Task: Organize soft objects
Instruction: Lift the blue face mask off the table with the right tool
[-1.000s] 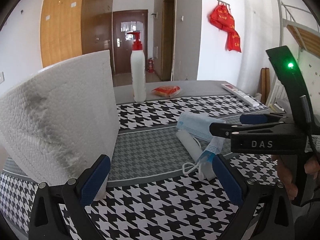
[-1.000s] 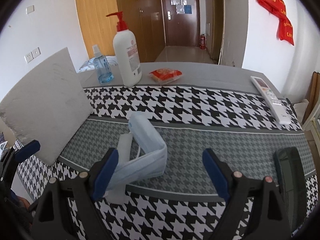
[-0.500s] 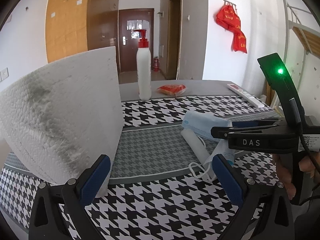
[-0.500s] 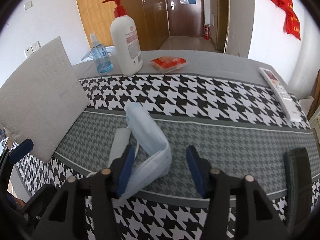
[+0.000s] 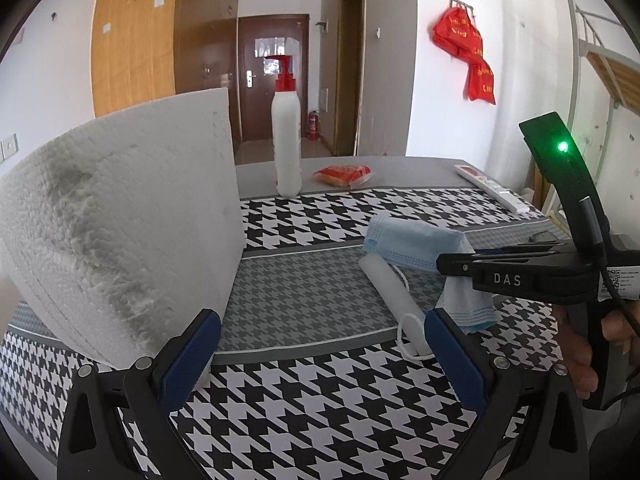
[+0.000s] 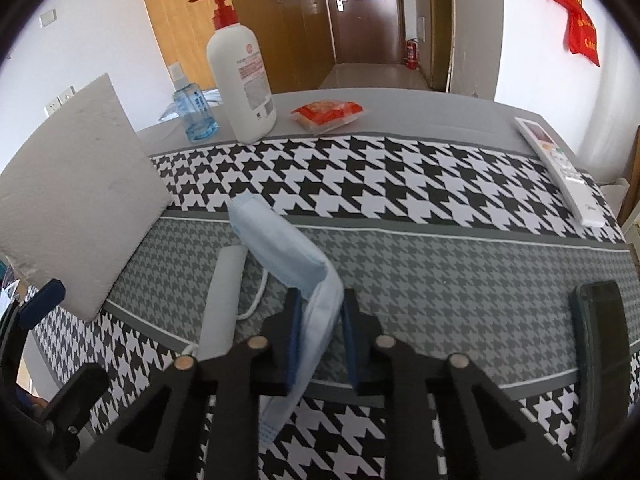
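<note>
Left gripper (image 5: 318,354), seen from its own wrist camera, stands spread wide with nothing between its blue pads; it hovers low over the houndstooth cloth (image 5: 320,408); the white foam slab (image 5: 120,240) leans just beside its left finger, possibly touching it; ahead lies the blue face mask (image 5: 416,244), folded over a pale plastic sleeve (image 5: 394,292), with the right gripper (image 5: 460,266) reaching in from the side and clamped on the mask's hanging end.

From the right wrist view, the right gripper (image 6: 320,336) is clenched on the face mask (image 6: 288,248); one end droops below the pads, the rest arches forward onto the cloth (image 6: 440,280); a white ear loop (image 6: 256,300) trails beside the plastic sleeve (image 6: 224,300). The grip looks to be on thin folded fabric, so the mask could slide out on lifting; the loop might also snag the sleeve and drag it along.
</note>
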`<act>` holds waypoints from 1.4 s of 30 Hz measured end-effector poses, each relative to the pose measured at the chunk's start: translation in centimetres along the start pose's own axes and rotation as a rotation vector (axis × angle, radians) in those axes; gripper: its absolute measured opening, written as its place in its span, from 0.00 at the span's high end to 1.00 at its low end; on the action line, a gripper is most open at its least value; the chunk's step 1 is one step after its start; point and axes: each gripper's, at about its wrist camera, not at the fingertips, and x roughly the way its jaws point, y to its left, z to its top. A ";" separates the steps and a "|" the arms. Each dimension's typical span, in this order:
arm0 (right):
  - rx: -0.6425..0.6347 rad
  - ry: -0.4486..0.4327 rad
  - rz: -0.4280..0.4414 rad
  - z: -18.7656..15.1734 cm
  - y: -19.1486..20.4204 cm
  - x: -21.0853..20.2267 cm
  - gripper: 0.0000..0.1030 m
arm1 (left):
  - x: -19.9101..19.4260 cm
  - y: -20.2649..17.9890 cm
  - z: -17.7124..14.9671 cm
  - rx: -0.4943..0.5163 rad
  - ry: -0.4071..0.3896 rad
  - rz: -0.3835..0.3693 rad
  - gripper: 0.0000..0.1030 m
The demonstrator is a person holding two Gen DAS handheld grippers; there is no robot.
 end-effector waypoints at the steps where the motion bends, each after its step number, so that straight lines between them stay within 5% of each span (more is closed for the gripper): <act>1: 0.004 0.000 -0.004 0.0 -0.1 -0.1 0.81 | 0.1 -0.1 0.0 0.001 0.000 -0.001 0.01; 42: 0.013 -0.136 -0.039 -3.6 -1.9 -9.4 0.88 | -0.1 -1.6 0.2 0.017 0.017 -0.044 0.01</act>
